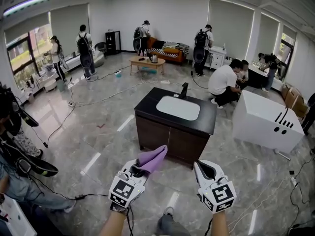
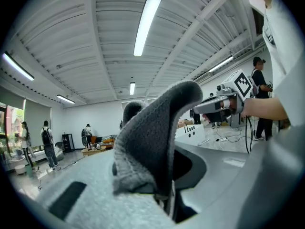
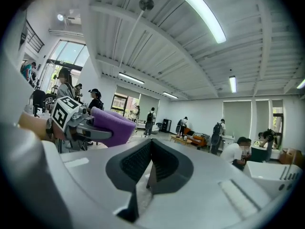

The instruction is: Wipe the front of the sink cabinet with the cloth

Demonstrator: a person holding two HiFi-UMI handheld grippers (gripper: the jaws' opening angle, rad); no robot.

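Our left gripper [image 1: 139, 169] pinches the purple cloth [image 1: 153, 158], a soft knitted fabric folded into a tapering flap. Its long axis runs from the jaws up toward the sink cabinet [image 1: 167, 140], which has dark brown doors, a black top and a white oval basin [image 1: 178, 107]. Our right gripper [image 1: 205, 169], also before the cabinet, has its ribbed black pads [image 3: 136, 162] pressed together on nothing.

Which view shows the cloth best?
Head view: the purple cloth shows nearly whole, pinched in the left gripper. Left gripper view has it too close and shadowed grey; right gripper view catches only one side.
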